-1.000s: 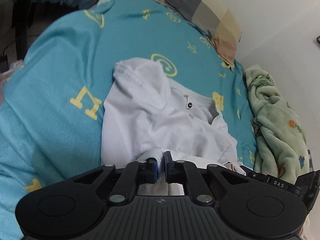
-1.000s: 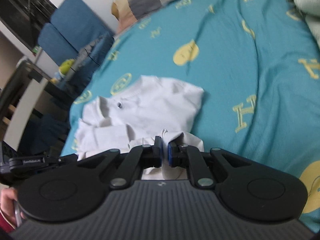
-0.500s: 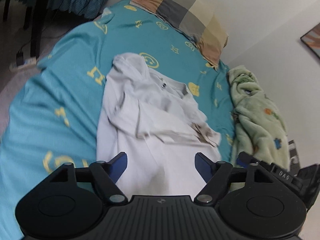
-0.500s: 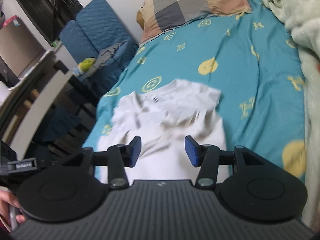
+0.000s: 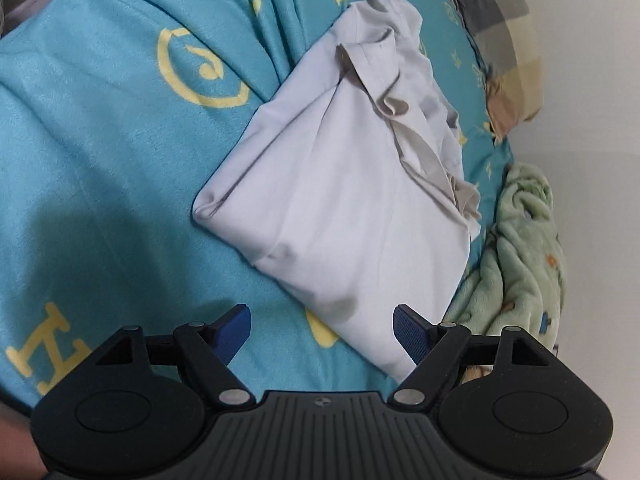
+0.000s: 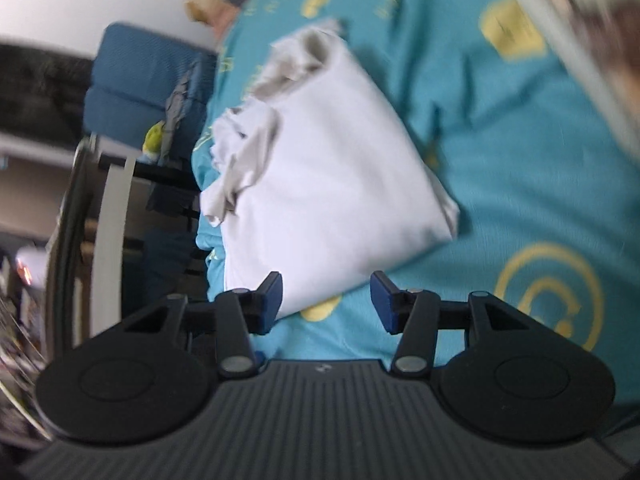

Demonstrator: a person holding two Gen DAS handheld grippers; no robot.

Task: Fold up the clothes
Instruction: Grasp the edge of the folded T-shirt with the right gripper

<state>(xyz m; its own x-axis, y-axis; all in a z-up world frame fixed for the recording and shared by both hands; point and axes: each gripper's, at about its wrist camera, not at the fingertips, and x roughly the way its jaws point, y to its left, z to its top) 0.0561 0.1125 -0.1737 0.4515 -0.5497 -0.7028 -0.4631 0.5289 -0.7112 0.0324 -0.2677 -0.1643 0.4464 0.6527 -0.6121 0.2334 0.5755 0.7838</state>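
Right wrist view blurred; white shirt folded; right tool spread.

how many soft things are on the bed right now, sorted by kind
white garment, folded: 1
checked pillow: 1
green fleece blanket: 1
teal bedspread: 1
total: 4
Neither the left claw nor the right claw holds any of them; both are open.
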